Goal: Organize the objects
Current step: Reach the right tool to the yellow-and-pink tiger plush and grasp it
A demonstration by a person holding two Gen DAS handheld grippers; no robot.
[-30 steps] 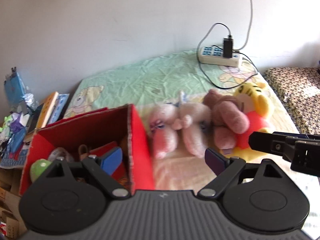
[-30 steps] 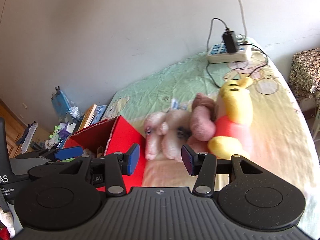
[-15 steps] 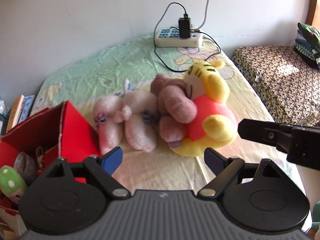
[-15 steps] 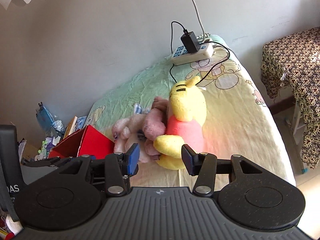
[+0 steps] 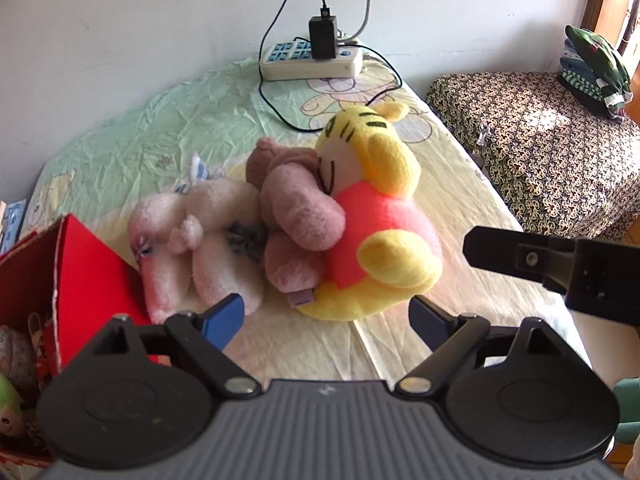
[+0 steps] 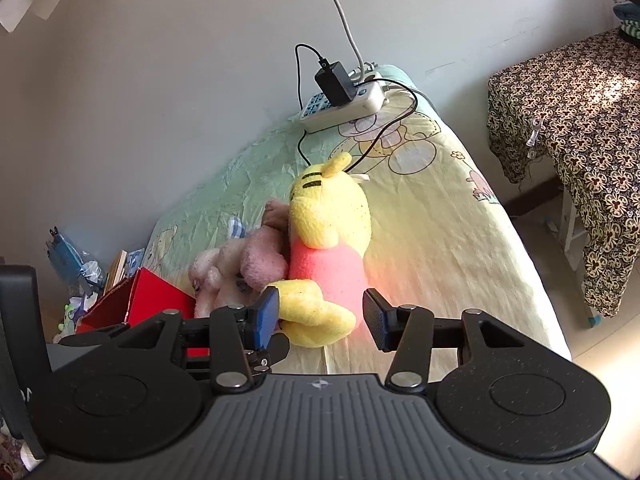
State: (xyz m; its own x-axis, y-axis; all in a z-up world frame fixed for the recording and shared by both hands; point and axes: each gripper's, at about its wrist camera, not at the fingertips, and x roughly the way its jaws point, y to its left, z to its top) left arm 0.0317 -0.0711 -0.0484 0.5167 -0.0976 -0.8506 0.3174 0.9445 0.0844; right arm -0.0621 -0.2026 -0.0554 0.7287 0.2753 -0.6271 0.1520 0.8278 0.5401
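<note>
Nearest in the left wrist view, the left gripper (image 5: 326,314) is seen with its jaws held wide apart and nothing between them; the bed sheet (image 5: 304,344) lies bare beneath the gap. In the right wrist view, the right gripper (image 6: 318,316) is seen with its jaws apart at a middling width; the yellow foot of a toy is framed in the gap, but whether the pads touch it cannot be told. One black finger of the right gripper is seen in the left view at three o'clock.

Just beyond the left jaws, three plush toys are counted, bunched together on the bed: one pale pink plush (image 5: 200,240) at eleven o'clock, lying beside the box; one dusty-brown plush (image 5: 296,208) at twelve o'clock, draped against the third; one yellow tiger plush (image 5: 376,216) in a red shirt at one o'clock, lying on its side.

At nine o'clock one red box (image 5: 60,272) is seen, open at the top, with several small toys inside; their number cannot be told.

Further off, at twelve o'clock by the wall, one white power strip (image 5: 310,60) is laid on the bed, with one black charger (image 5: 322,38) plugged into it. At two o'clock one side table under a patterned cloth (image 5: 536,148) is seen, with one pile of folded clothes (image 5: 594,66) upon it.
</note>
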